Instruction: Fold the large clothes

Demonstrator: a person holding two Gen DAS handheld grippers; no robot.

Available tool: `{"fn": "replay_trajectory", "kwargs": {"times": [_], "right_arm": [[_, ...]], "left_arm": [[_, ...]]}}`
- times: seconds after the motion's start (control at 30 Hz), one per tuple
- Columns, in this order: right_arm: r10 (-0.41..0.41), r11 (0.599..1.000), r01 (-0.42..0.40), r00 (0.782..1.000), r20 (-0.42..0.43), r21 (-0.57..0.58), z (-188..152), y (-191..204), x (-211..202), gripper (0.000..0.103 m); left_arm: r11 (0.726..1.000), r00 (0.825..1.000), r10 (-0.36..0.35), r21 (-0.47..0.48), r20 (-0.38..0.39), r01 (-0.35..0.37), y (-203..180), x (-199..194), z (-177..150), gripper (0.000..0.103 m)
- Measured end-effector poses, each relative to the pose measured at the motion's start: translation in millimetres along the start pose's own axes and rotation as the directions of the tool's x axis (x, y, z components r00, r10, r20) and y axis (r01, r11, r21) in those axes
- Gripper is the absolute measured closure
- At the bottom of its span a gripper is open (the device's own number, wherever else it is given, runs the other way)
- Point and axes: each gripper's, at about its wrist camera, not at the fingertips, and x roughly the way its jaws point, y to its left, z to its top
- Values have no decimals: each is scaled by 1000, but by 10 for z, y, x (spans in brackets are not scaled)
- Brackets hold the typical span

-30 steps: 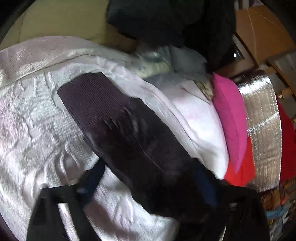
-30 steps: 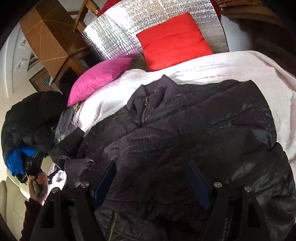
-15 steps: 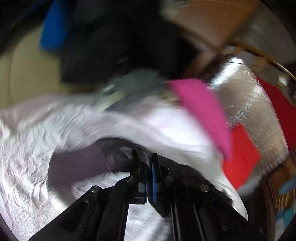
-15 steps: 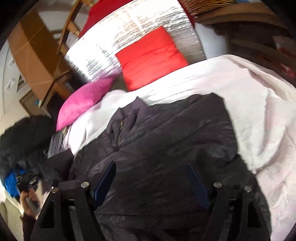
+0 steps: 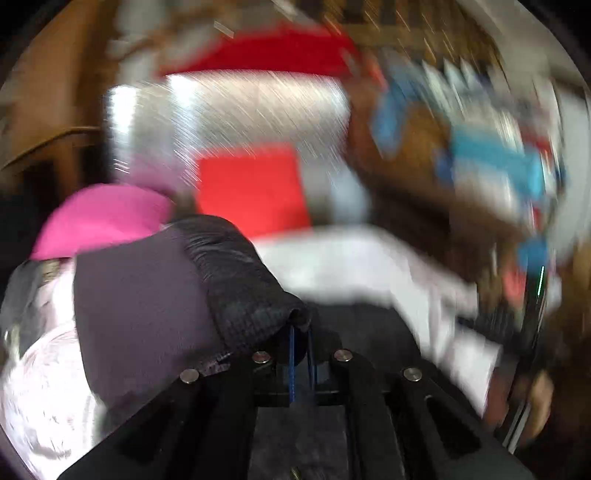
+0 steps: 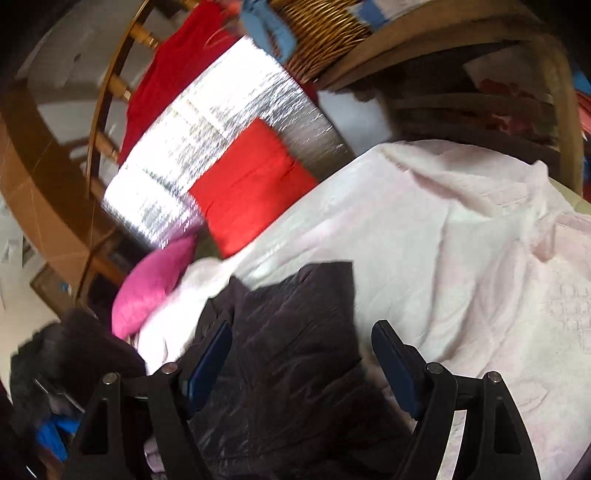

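A dark quilted jacket (image 6: 291, 350) lies on a white bedspread (image 6: 461, 240). In the left wrist view my left gripper (image 5: 301, 332) is shut on the jacket's sleeve (image 5: 236, 273), whose ribbed purple cuff (image 5: 140, 314) hangs to the left; the sleeve is lifted off the bed. This view is heavily blurred. In the right wrist view my right gripper (image 6: 301, 358) stands open above the jacket's body, with nothing pinched between its blue pads (image 6: 208, 358).
A pink pillow (image 6: 155, 284), a red pillow (image 6: 251, 188) and a silver foil panel (image 6: 207, 147) sit at the head of the bed. A wicker basket (image 6: 325, 33) and wooden furniture stand behind. A dark clothes pile (image 6: 74, 354) lies at left.
My left gripper shut on the sleeve, rolled and swung up and right with it. The right gripper swung right, so more bare bedspread shows; it stayed open.
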Motion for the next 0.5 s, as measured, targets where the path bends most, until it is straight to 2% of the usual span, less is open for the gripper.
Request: {"fn": "replay_trajectory", "kwargs": {"times": [0.07, 0.1, 0.17, 0.2, 0.23, 0.3, 0.37, 0.43, 0.47, 0.5], "right_arm": [[23, 998, -22, 1000, -2, 55, 61, -102, -4, 22], [35, 997, -35, 999, -10, 76, 89, -141, 12, 22], [49, 994, -47, 999, -14, 94, 92, -152, 32, 22], [53, 994, -51, 998, -20, 93, 87, -131, 52, 22], [60, 995, -57, 998, -35, 82, 72, -85, 88, 22], [75, 996, -72, 995, -70, 48, 16, 24, 160, 22], [97, 995, -98, 987, -131, 2, -81, 189, 257, 22], [135, 990, -143, 971, -196, -22, -177, 332, 357, 22], [146, 987, -158, 964, -223, -39, -222, 414, 405, 22], [147, 984, -167, 959, -241, -63, -260, 498, 444, 22]], "left_arm": [[999, 993, -2, 44, -122, 7, -122, 267, -98, 93], [1000, 989, 5, 26, -147, -1, -90, 289, -110, 93], [998, 994, 3, -62, -109, -10, 153, 158, -56, 69], [993, 999, -18, -119, -49, 12, 323, 8, -8, 42], [987, 999, -30, -159, 12, 31, 433, -154, 28, 25], [975, 993, -46, -211, 105, 67, 663, -386, 69, 21], [969, 992, -24, -243, 120, 53, 909, -490, 96, 21], [960, 996, 56, -276, 63, -37, 1117, -438, 15, 21], [946, 993, 117, -306, 6, -110, 1268, -352, -41, 21], [924, 981, 187, -329, -58, -196, 1424, -259, -121, 21]]}}
